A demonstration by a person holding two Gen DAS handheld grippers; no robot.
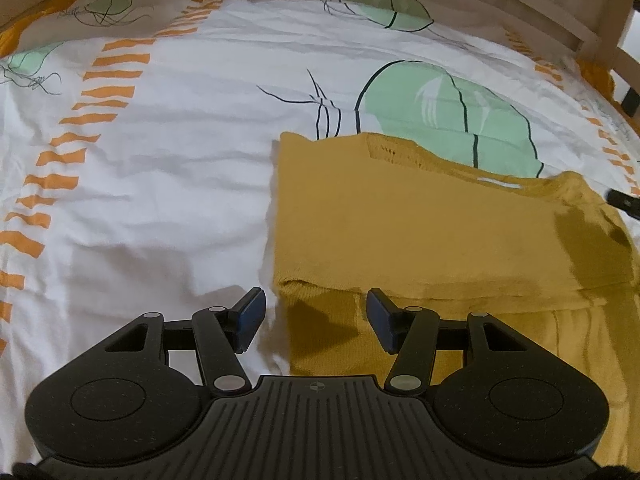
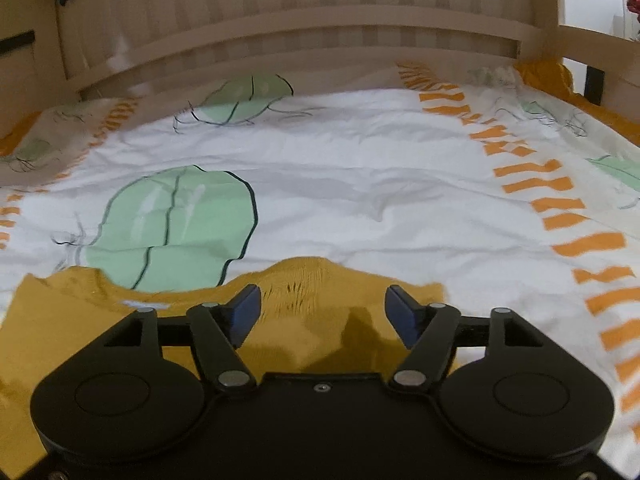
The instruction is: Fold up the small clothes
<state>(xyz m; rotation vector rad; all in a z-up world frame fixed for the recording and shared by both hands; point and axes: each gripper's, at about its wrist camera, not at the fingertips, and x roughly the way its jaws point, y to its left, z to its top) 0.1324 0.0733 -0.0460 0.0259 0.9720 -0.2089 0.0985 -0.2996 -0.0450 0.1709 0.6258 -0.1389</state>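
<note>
A mustard-yellow knit garment [image 1: 420, 220] lies folded on the bed, its upper layer doubled over a lower one. My left gripper [image 1: 316, 300] hovers over its near left corner, open, with cloth beneath the pads and nothing pinched. My right gripper [image 2: 323, 296] is open above the garment [image 2: 60, 320] at its far right edge, where a ribbed hump of knit [image 2: 304, 276] rises between the fingers without touching either pad. One right fingertip [image 1: 622, 200] shows at the edge of the left wrist view.
The bed cover [image 1: 160, 160] is white with green cactus shapes and orange dashed stripes, slightly wrinkled. A wooden slatted bed rail [image 2: 300, 28] runs along the far side. A matching pillow [image 1: 120, 4] lies at the far left.
</note>
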